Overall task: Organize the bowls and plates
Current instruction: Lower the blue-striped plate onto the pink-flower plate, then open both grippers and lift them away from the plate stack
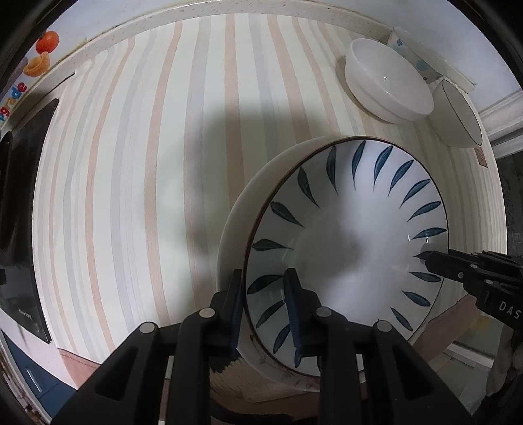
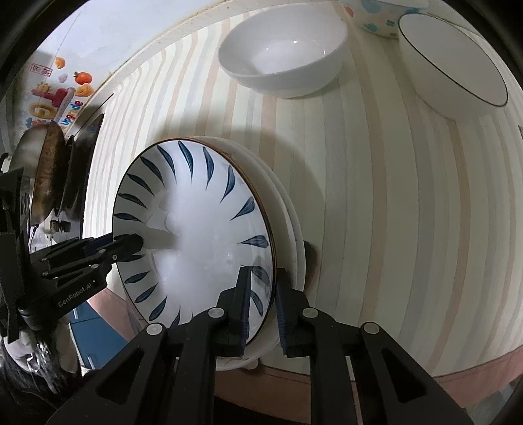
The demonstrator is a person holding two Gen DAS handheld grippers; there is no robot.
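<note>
Faintly "GenRobot.AI", left hand-held gripper (image 2: 129, 243).

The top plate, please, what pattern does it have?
Dark blue leaf strokes on white top plate, clearest in left wrist view.

Left tool (image 1: 263, 304) clamping leaf-patterned plate (image 1: 346, 255) rim, right tool (image 1: 431, 261) at opposite rim, striped table (image 1: 147, 163)

Plate stack (image 1: 346, 258): on the tabletop (image 1: 130, 163), near its front edge, top plate resting on those beneath.
Left gripper (image 1: 263, 307): at the stack's 7 o'clock rim in the left wrist view, one finger inside, one outside.
Right gripper (image 2: 261, 307): on the opposite rim, likewise astride.
Wide bowl (image 2: 282, 49): behind the stack, at 1 o'clock.
Rimmed bowl (image 2: 452, 62): just right of the wide bowl.
Patterned bowl (image 2: 376, 16): behind those two.
Pan (image 2: 47, 170): at 9 o'clock in the right wrist view.
</note>
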